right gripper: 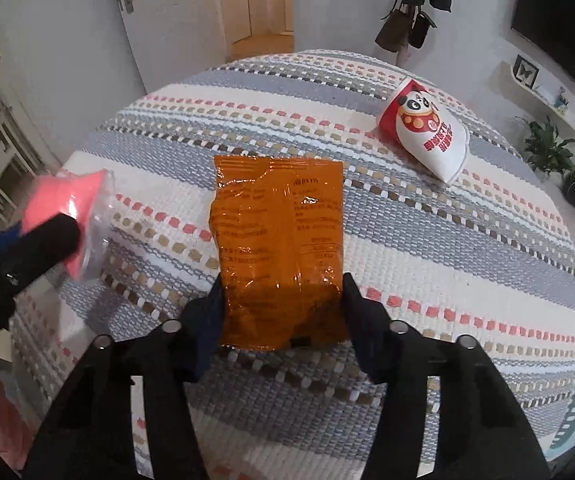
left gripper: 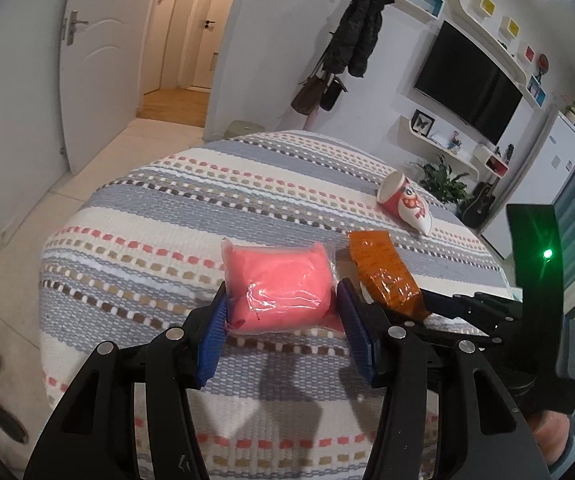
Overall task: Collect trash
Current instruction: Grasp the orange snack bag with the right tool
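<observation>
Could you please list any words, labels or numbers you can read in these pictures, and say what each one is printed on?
None can be read outright.
Orange packet: blocks of fine print, too small and blurred.
Paper cup: red characters beside a panda picture, too blurred.
Pink packet: no print visible.

On the cloth-covered bench (right gripper: 427,248), a flat foil packet (right gripper: 279,248) sits between the fingers of the right tool (right gripper: 283,312), its near end apparently clamped. To its left, the left tool (left gripper: 279,312) holds a soft wrapped pack (left gripper: 277,284) raised just above the cloth. Farther back and to the right, a paper cup (right gripper: 427,136) lies on its side, well apart from both. Behind the bench, a coat rack (left gripper: 361,24) stands against the wall beside an open doorway (left gripper: 183,40), a television (left gripper: 469,80) to its right.
</observation>
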`<action>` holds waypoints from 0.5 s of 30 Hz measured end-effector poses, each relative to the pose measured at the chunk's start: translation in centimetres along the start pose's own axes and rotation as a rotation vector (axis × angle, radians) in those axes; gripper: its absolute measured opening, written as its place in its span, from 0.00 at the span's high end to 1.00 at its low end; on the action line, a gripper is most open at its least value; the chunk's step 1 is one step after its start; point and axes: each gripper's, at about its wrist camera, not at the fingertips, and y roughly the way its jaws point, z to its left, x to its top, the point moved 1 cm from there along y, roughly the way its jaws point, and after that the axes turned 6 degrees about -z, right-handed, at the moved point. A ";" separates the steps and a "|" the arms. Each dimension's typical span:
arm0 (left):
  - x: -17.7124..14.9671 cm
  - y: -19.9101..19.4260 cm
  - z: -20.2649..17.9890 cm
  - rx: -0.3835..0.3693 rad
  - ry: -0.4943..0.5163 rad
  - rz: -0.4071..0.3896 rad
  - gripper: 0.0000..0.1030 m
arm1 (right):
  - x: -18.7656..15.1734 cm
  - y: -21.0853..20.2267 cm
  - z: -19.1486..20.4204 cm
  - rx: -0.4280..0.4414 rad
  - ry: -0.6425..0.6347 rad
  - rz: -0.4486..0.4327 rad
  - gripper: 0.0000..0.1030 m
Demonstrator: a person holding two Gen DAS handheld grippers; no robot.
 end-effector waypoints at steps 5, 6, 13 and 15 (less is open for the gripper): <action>0.1 0.3 -2.2 -0.031 0.031 0.001 0.51 | -0.8 -3.3 -2.7 -0.008 0.062 -0.071 0.59; 0.1 0.5 -2.7 -0.041 0.038 0.002 0.51 | -0.9 -3.8 -3.4 -0.009 0.078 -0.080 0.60; 0.7 1.8 -9.6 -0.137 0.153 0.003 0.51 | -3.0 -10.6 -10.8 -0.096 0.209 -0.210 0.60; 0.9 2.3 -11.9 -0.178 0.183 0.008 0.51 | -4.1 -12.4 -12.9 -0.131 0.239 -0.237 0.60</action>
